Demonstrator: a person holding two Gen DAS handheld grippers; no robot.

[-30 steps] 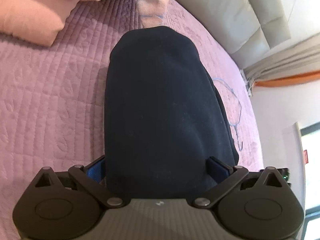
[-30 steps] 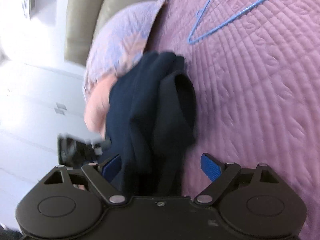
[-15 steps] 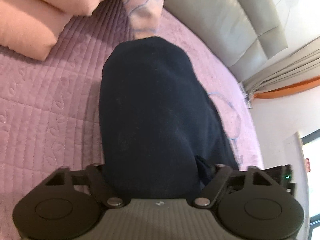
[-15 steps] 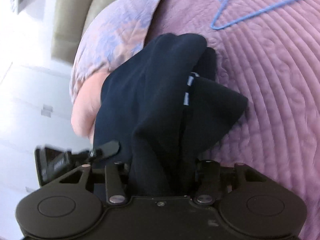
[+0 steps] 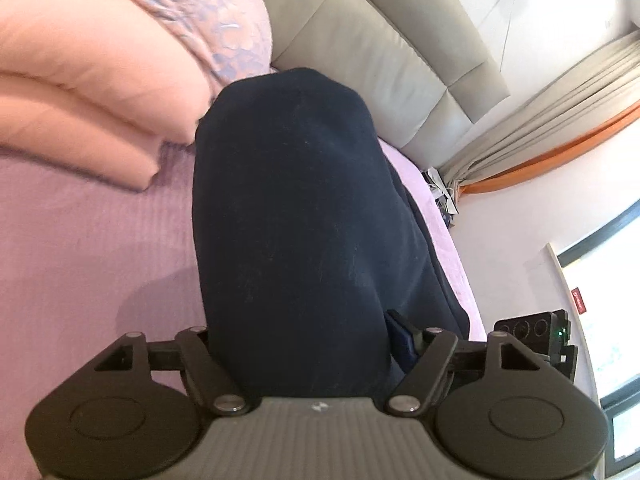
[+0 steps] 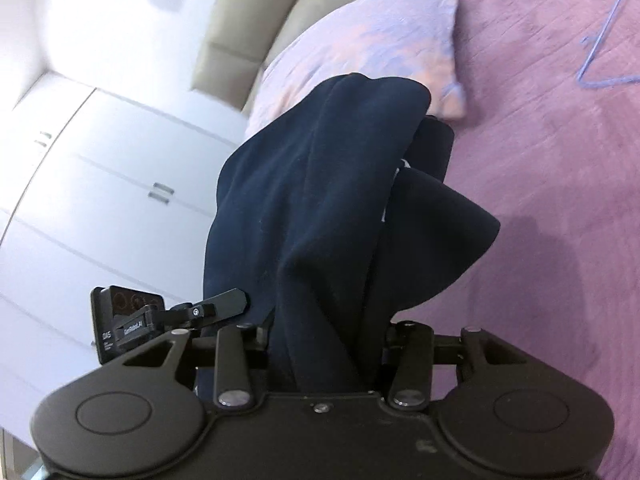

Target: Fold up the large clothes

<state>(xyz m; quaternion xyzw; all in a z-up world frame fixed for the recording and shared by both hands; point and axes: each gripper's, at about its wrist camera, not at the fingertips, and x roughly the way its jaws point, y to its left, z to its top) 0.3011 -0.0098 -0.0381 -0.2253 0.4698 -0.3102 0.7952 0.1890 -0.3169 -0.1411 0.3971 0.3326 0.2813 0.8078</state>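
1. The left gripper (image 5: 298, 344) is clenched on the navy garment (image 5: 296, 216), whose cloth runs forward from between its fingers and hides most of them; holding an edge this way lets the cloth hang as one sheet.
2. The right gripper (image 6: 328, 344) is likewise clamped on the navy garment (image 6: 320, 200), bunched in thick folds here (probably several layers pinched together).
3. The garment hangs above the purple quilted bedspread (image 5: 92, 248), lifted off it, likely so that it can be spread or doubled without dragging.
4. At the head of the bedspread lie a patterned pillow (image 6: 368, 44) and a folded pink duvet (image 5: 80, 92), both beyond the garment.
5. A blue wire hanger (image 6: 600, 56) lies on the bedspread, well apart from the garment.
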